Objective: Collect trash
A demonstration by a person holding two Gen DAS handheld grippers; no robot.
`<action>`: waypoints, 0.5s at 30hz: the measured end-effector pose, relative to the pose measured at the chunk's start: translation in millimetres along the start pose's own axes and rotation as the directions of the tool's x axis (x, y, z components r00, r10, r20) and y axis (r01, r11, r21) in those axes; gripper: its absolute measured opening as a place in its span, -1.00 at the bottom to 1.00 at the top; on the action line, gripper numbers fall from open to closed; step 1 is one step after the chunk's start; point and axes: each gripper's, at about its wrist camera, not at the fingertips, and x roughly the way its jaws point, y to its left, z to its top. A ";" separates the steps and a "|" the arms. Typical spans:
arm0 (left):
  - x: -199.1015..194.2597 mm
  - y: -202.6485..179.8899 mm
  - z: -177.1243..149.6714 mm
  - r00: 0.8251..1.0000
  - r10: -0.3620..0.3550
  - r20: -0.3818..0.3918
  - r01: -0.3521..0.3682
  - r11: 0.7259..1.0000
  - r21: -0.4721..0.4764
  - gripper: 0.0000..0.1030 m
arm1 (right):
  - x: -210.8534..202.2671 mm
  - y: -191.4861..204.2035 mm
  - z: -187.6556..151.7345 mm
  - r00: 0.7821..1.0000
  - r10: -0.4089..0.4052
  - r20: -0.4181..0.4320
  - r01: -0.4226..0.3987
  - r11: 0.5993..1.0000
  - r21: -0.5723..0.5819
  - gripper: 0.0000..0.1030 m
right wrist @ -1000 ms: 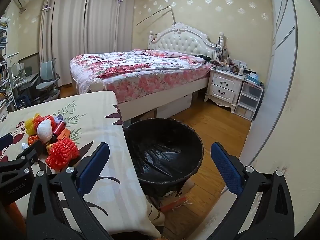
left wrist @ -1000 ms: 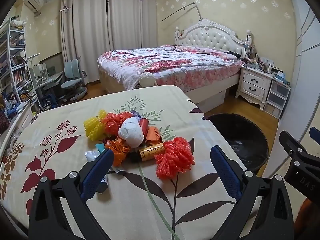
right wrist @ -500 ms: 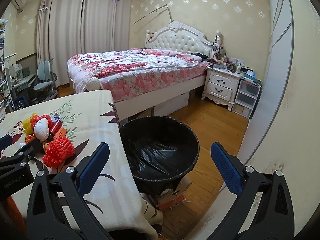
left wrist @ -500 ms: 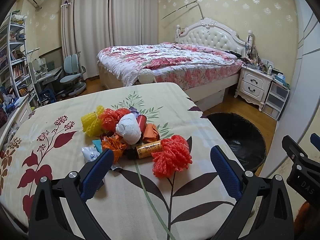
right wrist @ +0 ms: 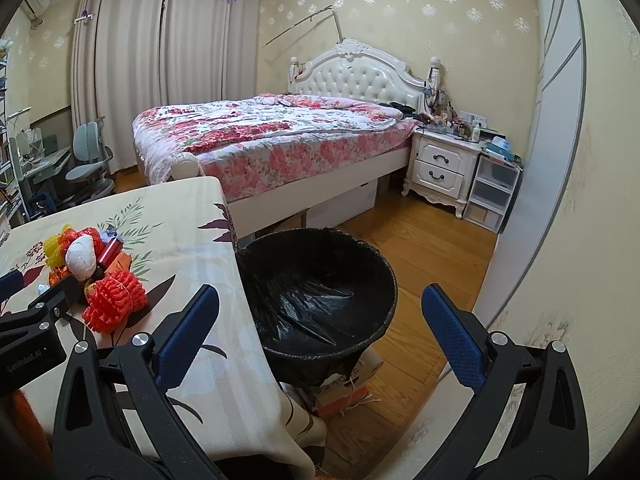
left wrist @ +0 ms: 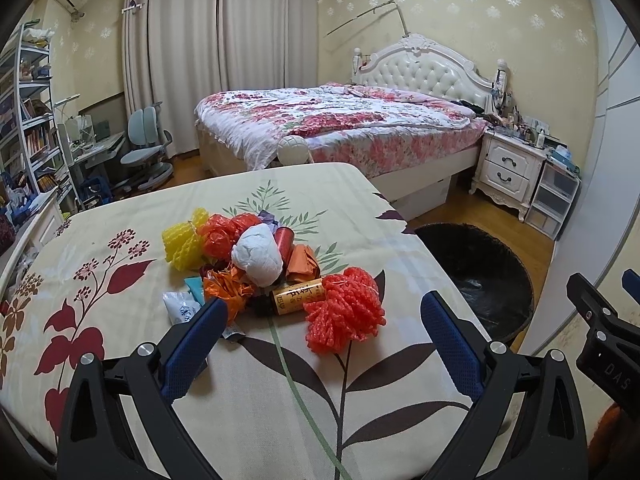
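Clearly early days. From the left wrist: left claw [left wrist: 320,336] spread wide and empty, hovering over a table under a cream cloth printed with red and brown leaves [left wrist: 120,248]. Straight ahead between the blue fingers, a red bundle of foam fruit netting [left wrist: 344,310], nearest of the heap. Just beyond it, touching, a small gold can lying on its side [left wrist: 298,294]; further ahead a white crumpled bag [left wrist: 256,254], an orange-red plastic bag [left wrist: 220,236], a yellow piece of foam netting [left wrist: 184,242], and by the left finger a small white sachet [left wrist: 180,308]. To the claw's right, past the table edge and lower, a round bin lined with a black bag [left wrist: 480,280]. At far right, part of the right claw [left wrist: 600,332].

From the right wrist: right claw [right wrist: 320,332] likewise wide apart, holding nothing, pointed down at the black-lined bin [right wrist: 320,292], which sits just ahead between the fingers. Only liner visible inside, as far as can be told. Off to the left, the red netting [right wrist: 114,298] and the rest of the heap on the table.

Seemingly nothing collected yet; whole pile left to move, red netting the likeliest first pick.
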 end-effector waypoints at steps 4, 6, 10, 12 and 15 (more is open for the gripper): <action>-0.2 -0.4 -0.2 1.000 0.000 -0.001 0.000 1.000 -0.001 0.87 | 0.4 -0.7 0.1 1.000 0.000 -0.001 0.000 1.000 0.000 0.92; -0.4 -0.8 -0.6 1.000 0.000 0.000 0.000 1.000 -0.001 0.87 | 0.5 -0.7 -0.1 1.000 -0.001 -0.001 0.001 1.000 0.000 0.92; -0.1 -1.2 -0.9 1.000 0.001 0.000 -0.001 1.000 0.001 0.87 | 0.6 -0.9 -0.4 1.000 0.000 -0.001 0.000 1.000 0.000 0.92; 0.0 -1.0 -1.0 1.000 0.003 0.000 -0.003 1.000 0.001 0.87 | 0.8 -1.1 -0.5 1.000 0.000 -0.001 0.000 1.000 0.000 0.92; -0.2 0.6 -2.4 1.000 0.001 0.000 -0.001 1.000 0.002 0.87 | 0.8 -0.5 -0.8 1.000 -0.001 -0.001 0.001 1.000 0.001 0.92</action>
